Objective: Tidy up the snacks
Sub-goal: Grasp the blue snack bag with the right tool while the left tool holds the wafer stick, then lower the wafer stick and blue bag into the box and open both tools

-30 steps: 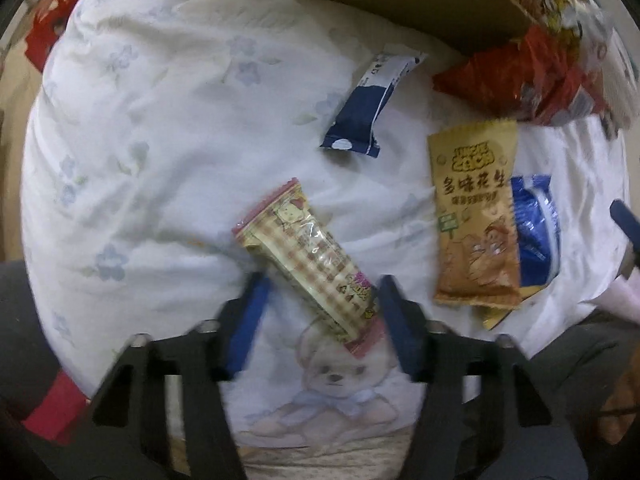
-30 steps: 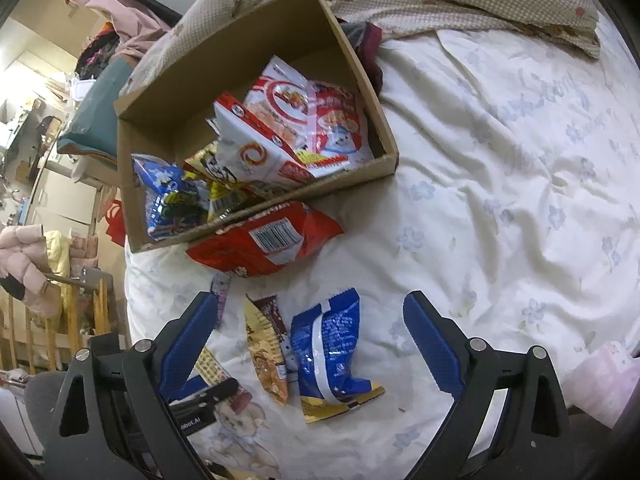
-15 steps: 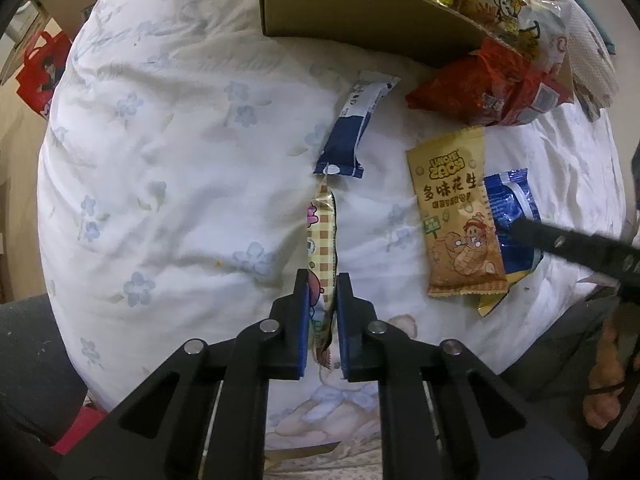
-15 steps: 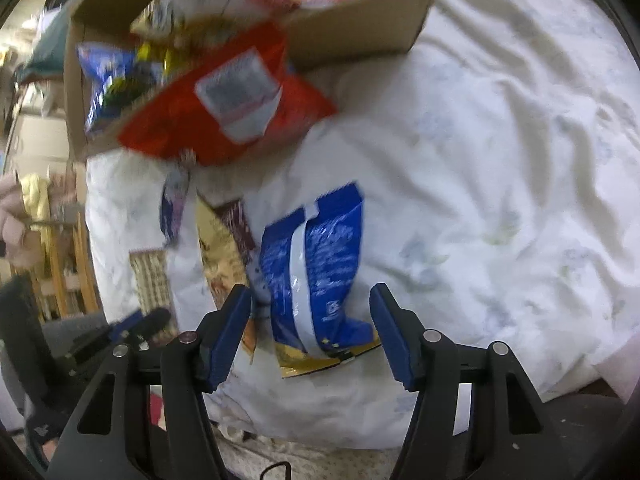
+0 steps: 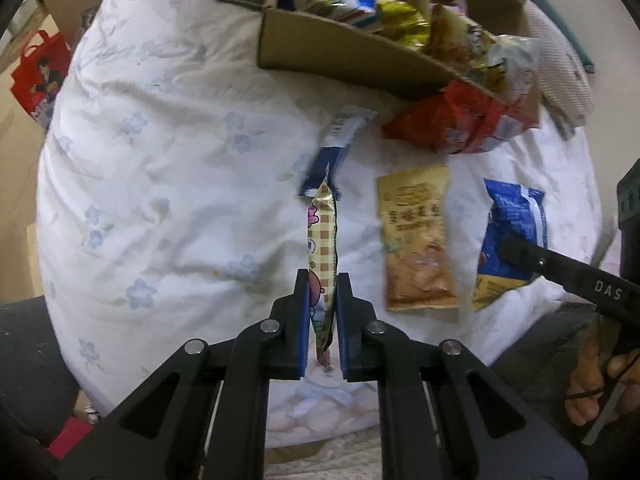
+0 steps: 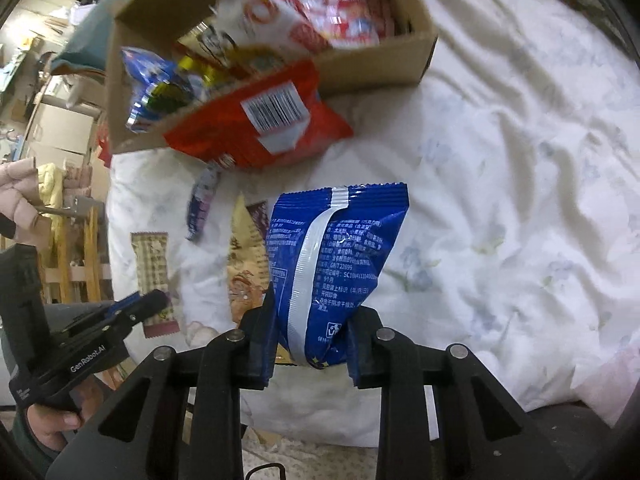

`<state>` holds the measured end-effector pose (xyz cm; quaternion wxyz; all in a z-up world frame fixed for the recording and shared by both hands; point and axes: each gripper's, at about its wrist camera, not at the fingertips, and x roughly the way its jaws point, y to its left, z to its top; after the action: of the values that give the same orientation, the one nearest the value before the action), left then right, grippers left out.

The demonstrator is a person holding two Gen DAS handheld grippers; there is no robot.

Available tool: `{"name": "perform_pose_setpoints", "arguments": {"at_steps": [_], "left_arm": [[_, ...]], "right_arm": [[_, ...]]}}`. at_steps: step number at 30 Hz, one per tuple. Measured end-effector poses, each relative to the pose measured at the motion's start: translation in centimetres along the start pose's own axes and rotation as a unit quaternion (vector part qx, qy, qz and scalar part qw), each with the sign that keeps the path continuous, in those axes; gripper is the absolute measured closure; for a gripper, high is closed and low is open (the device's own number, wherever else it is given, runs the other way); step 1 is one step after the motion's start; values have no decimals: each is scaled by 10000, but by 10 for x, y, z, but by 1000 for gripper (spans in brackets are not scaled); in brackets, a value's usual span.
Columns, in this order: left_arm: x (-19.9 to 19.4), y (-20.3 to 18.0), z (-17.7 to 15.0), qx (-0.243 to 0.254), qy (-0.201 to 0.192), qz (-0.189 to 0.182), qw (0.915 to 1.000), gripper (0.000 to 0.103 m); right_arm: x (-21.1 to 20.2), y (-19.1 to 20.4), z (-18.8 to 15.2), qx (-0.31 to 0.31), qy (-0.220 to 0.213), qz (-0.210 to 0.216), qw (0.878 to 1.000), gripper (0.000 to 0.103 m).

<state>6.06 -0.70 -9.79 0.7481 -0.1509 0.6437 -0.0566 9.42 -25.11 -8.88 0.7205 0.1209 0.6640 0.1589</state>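
My left gripper (image 5: 321,280) is shut on the lower end of a yellow checkered snack bar (image 5: 322,236), which is lifted edge-on above the white floral quilt (image 5: 160,160). My right gripper (image 6: 312,312) is closing its jaws on a blue snack bag (image 6: 340,240); both pads press its lower sides and the bag stands upright between them. A tan peanut packet (image 5: 416,236) and a navy-and-white bar (image 5: 332,148) lie flat on the quilt. A red bag (image 6: 256,120) leans against the cardboard box (image 6: 372,64), which holds several snacks.
The box sits at the far side of the bed. A red carrier bag (image 5: 38,76) lies off the bed's left edge. A person's hand (image 5: 600,376) holds the right gripper's handle at the lower right. Furniture and clutter stand beyond the bed's left side.
The left jaws closed on the checkered bar and raised it edge-on. The right jaws came down around the blue bag, narrowed onto it and tipped it upright.
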Motion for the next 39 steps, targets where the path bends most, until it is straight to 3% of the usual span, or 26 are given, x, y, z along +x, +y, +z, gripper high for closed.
{"name": "perform_pose_setpoints", "arguments": {"at_steps": [8, 17, 28, 33, 37, 39], "left_arm": [[-58, 5, 6, 190, -719, -81, 9972, 94], [-112, -16, 61, 315, -1464, 15, 9887, 94], [-101, -55, 128, 654, -1540, 298, 9854, 94], [-81, -67, 148, 727, -1403, 380, 9867, 94], [-64, -75, 161, 826, -1322, 461, 9867, 94], [-58, -78, 166, 838, -1294, 484, 9869, 94]], "right_arm": [[-61, 5, -10, -233, -797, 548, 9950, 74], [-106, 12, 18, -201, -1487, 761, 9857, 74], [-120, 19, 109, -144, -2024, 569, 9775, 74], [-105, 3, 138, 269, -2157, 1072, 9702, 74], [-79, 0, 148, 314, -1925, 1337, 9716, 74], [-70, 7, 148, 48, -1772, 1191, 9769, 74]]}}
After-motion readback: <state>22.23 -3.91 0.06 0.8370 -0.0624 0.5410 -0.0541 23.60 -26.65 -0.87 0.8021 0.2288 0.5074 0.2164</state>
